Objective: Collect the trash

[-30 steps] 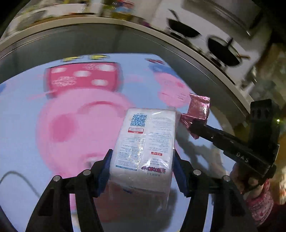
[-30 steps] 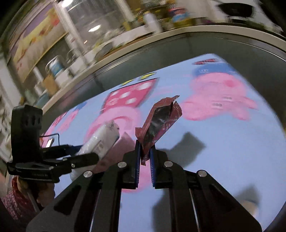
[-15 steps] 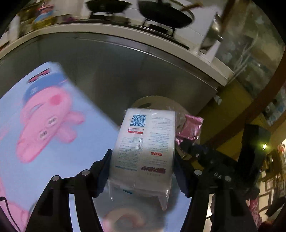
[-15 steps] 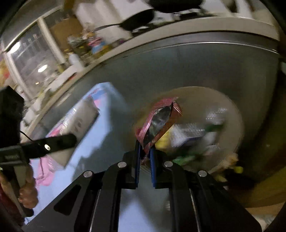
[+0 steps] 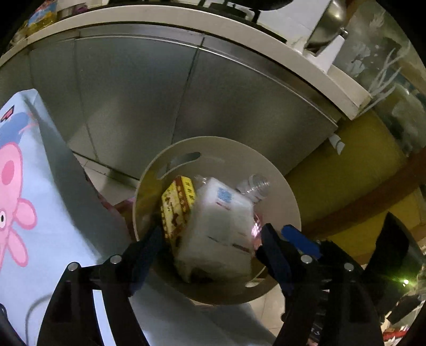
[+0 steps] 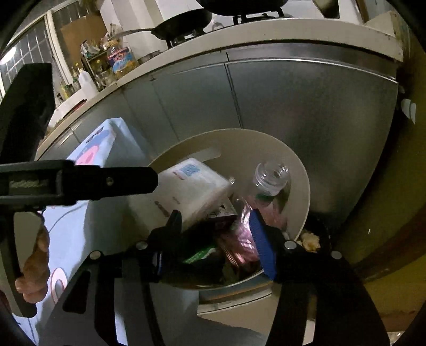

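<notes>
Both grippers are hanging over a round beige trash bin [image 5: 289,197] standing on the tiled floor in front of stainless-steel cabinet doors [image 5: 127,87]; the left gripper [image 5: 210,252] is holding its blue-padded jaws wide apart, gripping nothing, and the white tissue pack [image 5: 221,229] (blurred, with a blue code square on its upper face) is sitting between and beyond them inside the bin, tilted against a yellow snack box [image 5: 177,205]; whether the pack is resting or in the air cannot be told; a clear plastic bottle [image 5: 254,185] is lying with its open neck up against the bin's far wall; the right gripper [image 6: 215,234] is likewise spreading its jaws, and the pink foil wrapper [image 6: 242,237] is lying in the bin just beside the right finger, on top of other rubbish including a green packet [image 6: 199,255]; in the right wrist view the left gripper's black finger is crossing the frame from the left, with the person's left hand [image 6: 34,268] wrapped around its handle; a light blue cartoon-pig tablecloth [image 5: 32,202] is draping down just beside the bin; a black frying pan [image 6: 181,20] is sitting on the stove above the counter.
</notes>
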A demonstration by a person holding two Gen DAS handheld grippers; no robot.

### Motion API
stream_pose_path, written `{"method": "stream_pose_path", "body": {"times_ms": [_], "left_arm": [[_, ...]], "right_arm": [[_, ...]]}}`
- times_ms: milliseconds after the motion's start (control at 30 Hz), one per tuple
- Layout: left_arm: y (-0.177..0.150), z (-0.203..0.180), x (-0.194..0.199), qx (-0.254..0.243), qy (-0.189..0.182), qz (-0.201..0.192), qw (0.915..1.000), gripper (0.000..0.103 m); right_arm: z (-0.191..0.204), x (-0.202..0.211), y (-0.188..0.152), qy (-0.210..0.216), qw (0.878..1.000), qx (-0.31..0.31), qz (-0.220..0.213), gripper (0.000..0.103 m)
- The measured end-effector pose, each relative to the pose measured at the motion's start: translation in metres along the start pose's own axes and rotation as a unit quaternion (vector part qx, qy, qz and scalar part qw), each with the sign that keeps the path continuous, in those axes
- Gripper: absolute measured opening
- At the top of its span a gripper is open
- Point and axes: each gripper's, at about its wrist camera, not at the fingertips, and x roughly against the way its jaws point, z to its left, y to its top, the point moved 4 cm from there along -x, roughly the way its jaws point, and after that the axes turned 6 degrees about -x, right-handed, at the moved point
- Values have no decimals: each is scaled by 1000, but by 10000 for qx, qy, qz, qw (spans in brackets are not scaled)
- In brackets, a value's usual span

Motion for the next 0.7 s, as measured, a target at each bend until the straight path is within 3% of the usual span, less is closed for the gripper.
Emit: {"method": "stream_pose_path", "body": {"times_ms": [167, 267, 333, 533, 700], "left_arm": [[-6, 9, 22, -65, 259, -258, 9993, 77], [-13, 12, 38, -209, 595, -428, 9971, 77], [-19, 14, 48, -262, 819, -536, 9949, 85], [-40, 21, 87, -343, 1257, -883, 9875, 86], [-61, 24, 116, -342, 1545, -1070, 9816, 93]], "right_arm": [[0, 15, -3, 66, 9997, -184, -145, 53], [5, 26, -9, 142, 9991, -357, -198, 53], [7, 31, -13, 195, 9986, -432, -213, 53], [22, 50, -30, 396, 9964, -707, -239, 53], [36, 66, -40, 560, 9928, -1019, -293, 53]]}}
